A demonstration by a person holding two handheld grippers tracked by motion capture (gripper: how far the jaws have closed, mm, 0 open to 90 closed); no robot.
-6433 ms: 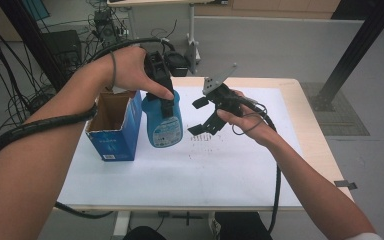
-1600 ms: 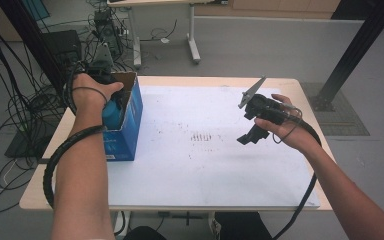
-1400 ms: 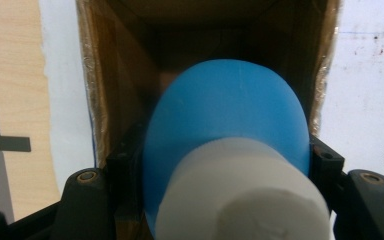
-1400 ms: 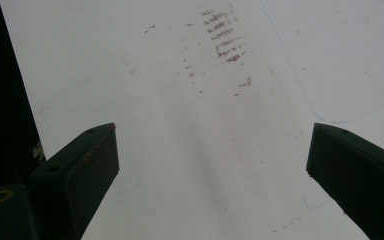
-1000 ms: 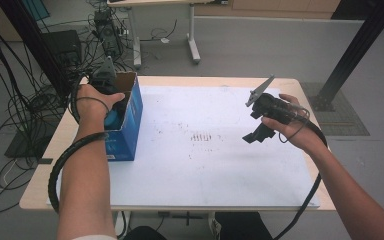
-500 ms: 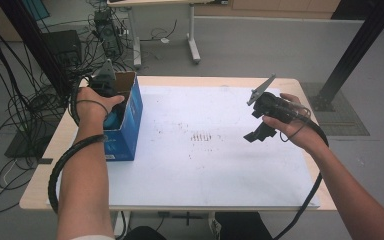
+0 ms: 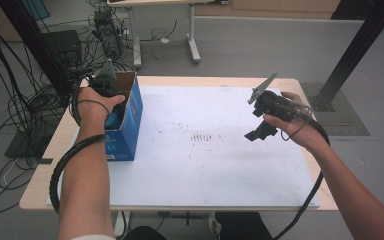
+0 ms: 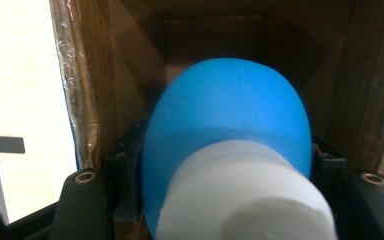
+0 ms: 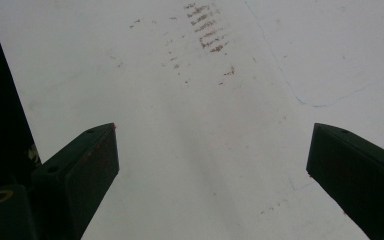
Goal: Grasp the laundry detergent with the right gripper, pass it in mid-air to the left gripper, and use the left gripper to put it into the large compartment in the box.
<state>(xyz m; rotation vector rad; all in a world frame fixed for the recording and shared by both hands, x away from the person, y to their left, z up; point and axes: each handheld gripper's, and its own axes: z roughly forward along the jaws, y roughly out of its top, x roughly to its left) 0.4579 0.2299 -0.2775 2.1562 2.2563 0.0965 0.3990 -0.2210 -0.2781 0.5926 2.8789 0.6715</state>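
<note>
High view: my left gripper (image 7: 111, 107) lowers the bottle (image 7: 113, 119) into the box (image 7: 130, 127) on the white table (image 7: 205, 170), cables behind; left gripper view: jaws pinching the bottle (image 8: 227, 130), so I'd sink straight before releasing; right gripper view: jaws spread, empty.
</note>
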